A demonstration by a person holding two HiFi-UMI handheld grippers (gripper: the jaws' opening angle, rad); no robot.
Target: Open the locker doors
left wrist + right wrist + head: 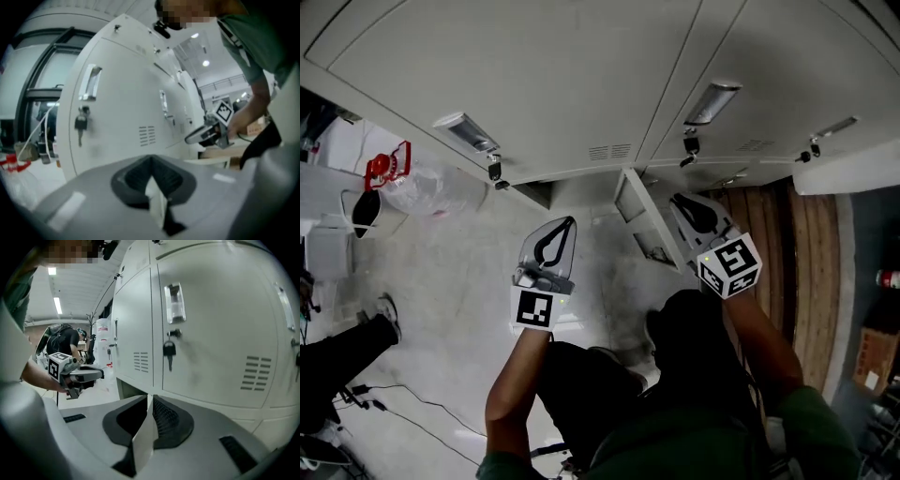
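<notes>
A bank of pale grey lockers fills the top of the head view. The upper doors are closed, each with a recessed handle and a key hanging in its lock. One small lower door stands swung out. My left gripper points at the lockers, jaws shut and empty; the left gripper view faces a closed door with a handle. My right gripper, also shut and empty, hovers beside the open lower door; the right gripper view shows a closed door with a key.
A clear bag with a red-capped bottle lies on the floor at left, near another person's shoe and cables. Wooden slats lie at right. A person with a backpack stands far down the aisle.
</notes>
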